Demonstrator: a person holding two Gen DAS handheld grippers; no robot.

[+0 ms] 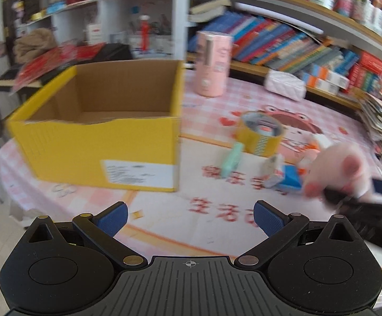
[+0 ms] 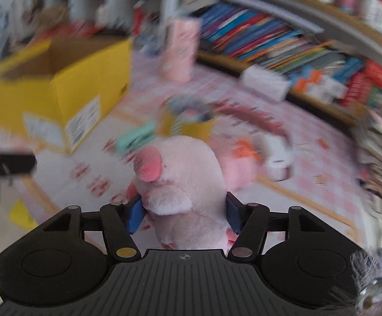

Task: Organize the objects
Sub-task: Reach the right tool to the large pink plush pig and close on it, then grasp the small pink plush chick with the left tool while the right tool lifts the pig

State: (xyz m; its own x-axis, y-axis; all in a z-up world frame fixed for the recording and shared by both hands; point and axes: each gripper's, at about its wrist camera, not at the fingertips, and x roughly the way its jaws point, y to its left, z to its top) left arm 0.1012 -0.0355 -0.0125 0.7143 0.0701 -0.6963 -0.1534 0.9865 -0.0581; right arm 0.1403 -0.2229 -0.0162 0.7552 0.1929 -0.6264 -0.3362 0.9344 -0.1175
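the pink plush pig (image 2: 188, 184) sits between the blue pads of the right tongs (image 2: 185, 214), its body filling the gap and its snout pointing away from the camera; both pads press into the fur, so the right tongs are clamped on the pig, about half open around its bulk; the right tongs point downward at a slant over the pink checked tabletop (image 2: 309, 137); in the left wrist view the same pig (image 1: 341, 168) shows at the right edge, gripped by the dark fingers of the right tongs (image 1: 348, 197); the left tongs (image 1: 191, 217) stand wide apart with nothing between the pads, tilted down over the tabletop (image 1: 164, 210) and touching nothing; the yellow cardboard box (image 1: 98, 147) stands open ahead of the left tongs, to the left of the pig; a yellow tape roll (image 1: 259, 137), a mint green object (image 1: 231, 162) and a blue-and-white item (image 1: 285, 176) lie on the tabletop between the box and the pig; a pink cylinder (image 1: 213, 64) stands upright farther back.
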